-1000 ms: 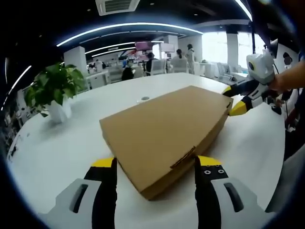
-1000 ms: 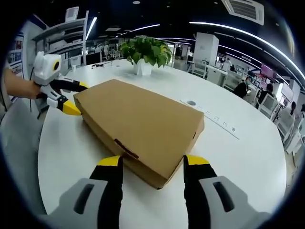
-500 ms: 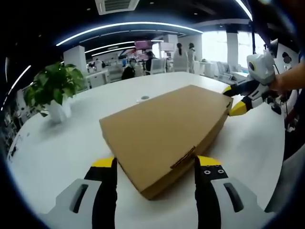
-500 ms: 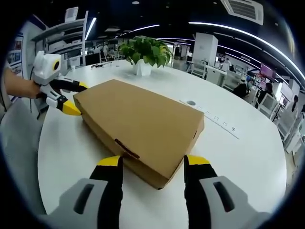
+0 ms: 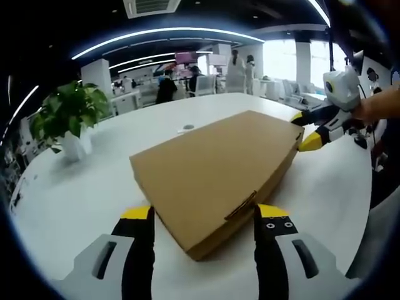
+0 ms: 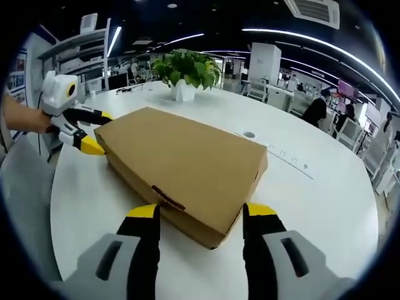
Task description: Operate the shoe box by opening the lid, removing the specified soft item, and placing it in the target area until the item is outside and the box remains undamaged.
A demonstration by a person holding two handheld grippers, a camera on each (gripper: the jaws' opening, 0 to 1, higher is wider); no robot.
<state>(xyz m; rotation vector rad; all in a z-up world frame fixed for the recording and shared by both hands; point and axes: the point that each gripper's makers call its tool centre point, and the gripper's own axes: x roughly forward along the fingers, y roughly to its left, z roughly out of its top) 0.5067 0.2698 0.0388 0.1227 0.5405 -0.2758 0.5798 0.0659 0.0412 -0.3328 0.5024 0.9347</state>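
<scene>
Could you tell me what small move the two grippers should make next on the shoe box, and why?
Probably ease the left gripper forward to the tab on the front edge of the shoe box and lift. The lid is flat and shut, both grippers are open at opposite corners, and the right gripper could steady its end on the white table.

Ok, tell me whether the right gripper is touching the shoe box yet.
Cannot tell. In the right gripper view the open right gripper straddles a corner of the closed shoe box, but its jaw tips overlap the cardboard edge there, so neither contact nor a gap is plain.
</scene>
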